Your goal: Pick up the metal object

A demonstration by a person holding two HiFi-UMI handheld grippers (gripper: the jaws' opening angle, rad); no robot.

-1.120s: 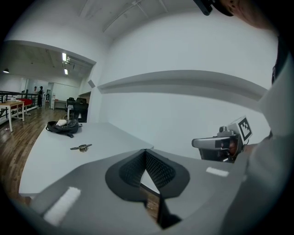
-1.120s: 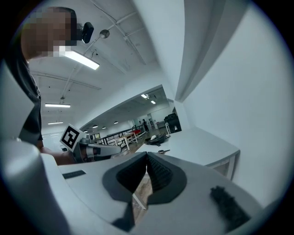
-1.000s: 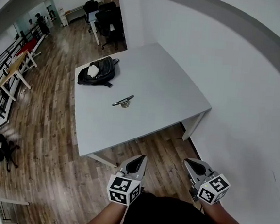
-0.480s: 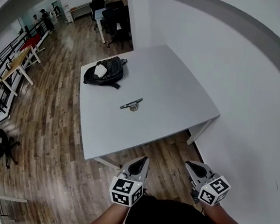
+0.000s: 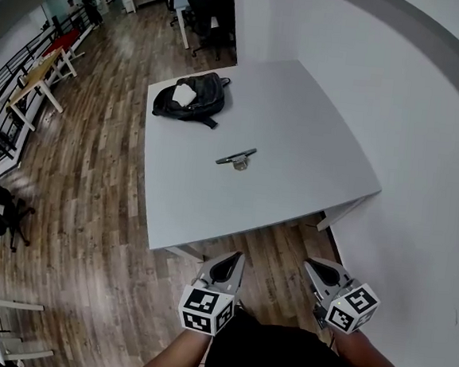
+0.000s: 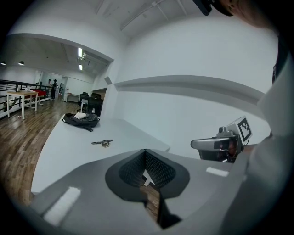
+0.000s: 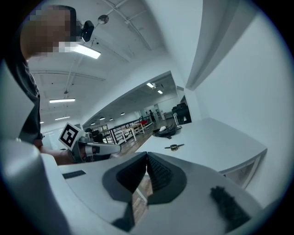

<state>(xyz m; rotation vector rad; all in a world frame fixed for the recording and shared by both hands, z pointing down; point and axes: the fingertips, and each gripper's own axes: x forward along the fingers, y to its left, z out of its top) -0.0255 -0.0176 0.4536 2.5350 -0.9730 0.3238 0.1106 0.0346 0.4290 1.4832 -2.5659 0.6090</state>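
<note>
Over wooden floor point(image 5: 92, 207) at six o'clock, holds left gripper point(image 5: 235, 257) and right gripper point(image 5: 309, 263) clenched empty, well apart from metal object point(image 5: 237, 159) at twelve on table point(image 5: 298, 129), backpack point(image 5: 193, 97) at eleven.

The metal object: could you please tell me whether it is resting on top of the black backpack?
No, the metal object lies on the bare white table, clearly apart from the black backpack.

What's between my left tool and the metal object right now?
Head view: only wood floor, then bare table, between the left tool and the metal object. The backpack lies beyond, off that line.
</note>
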